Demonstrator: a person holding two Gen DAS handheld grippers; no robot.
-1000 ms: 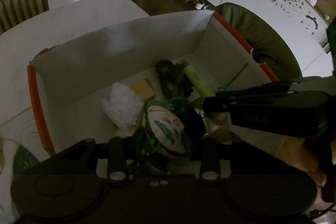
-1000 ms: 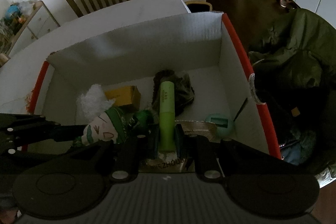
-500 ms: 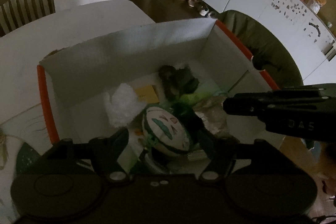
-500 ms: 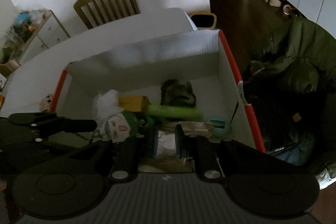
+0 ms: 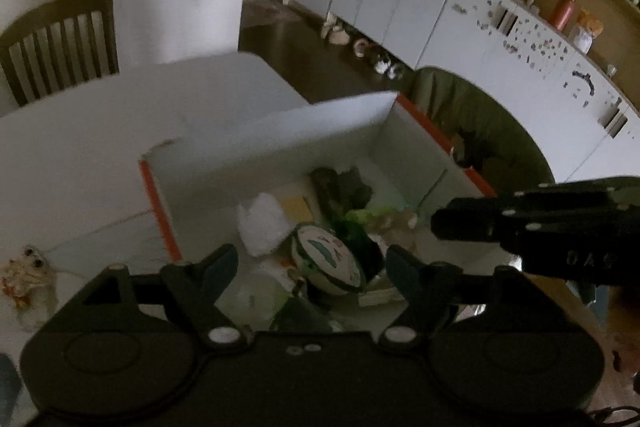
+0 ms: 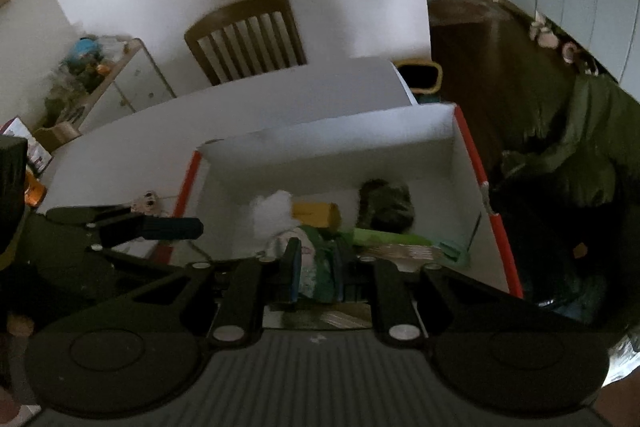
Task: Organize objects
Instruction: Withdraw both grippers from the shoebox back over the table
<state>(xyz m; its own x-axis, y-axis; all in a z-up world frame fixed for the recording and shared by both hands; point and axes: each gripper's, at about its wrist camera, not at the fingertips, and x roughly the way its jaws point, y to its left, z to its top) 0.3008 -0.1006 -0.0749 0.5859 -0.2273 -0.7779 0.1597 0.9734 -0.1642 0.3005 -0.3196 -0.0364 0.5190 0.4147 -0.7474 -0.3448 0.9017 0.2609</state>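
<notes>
the box (image 5: 276,131) with orange edges stands on the white table (image 5: 80,147); outside it at the far left a small googly-eyed toy (image 5: 28,267) lies on the table, seemingly left to pack. inside lie a white fluffy thing (image 5: 262,225), a painted doll (image 5: 328,261) and a green tube (image 6: 392,237); the left gripper (image 5: 308,263), jaws opening, hangs over the doll without touching it; the right gripper (image 6: 316,271) is nearly clenched and grasps nothing.

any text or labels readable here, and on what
"DAS", faint raised letters, seen upside down, on the side of the right gripper in the left wrist view.
Print on the flat packet in the box: too blurred to read.
Markings on the green and white stuffed toy: drawn shapes, not letters.
Stickers on the white cabinets: too small to read.
</notes>
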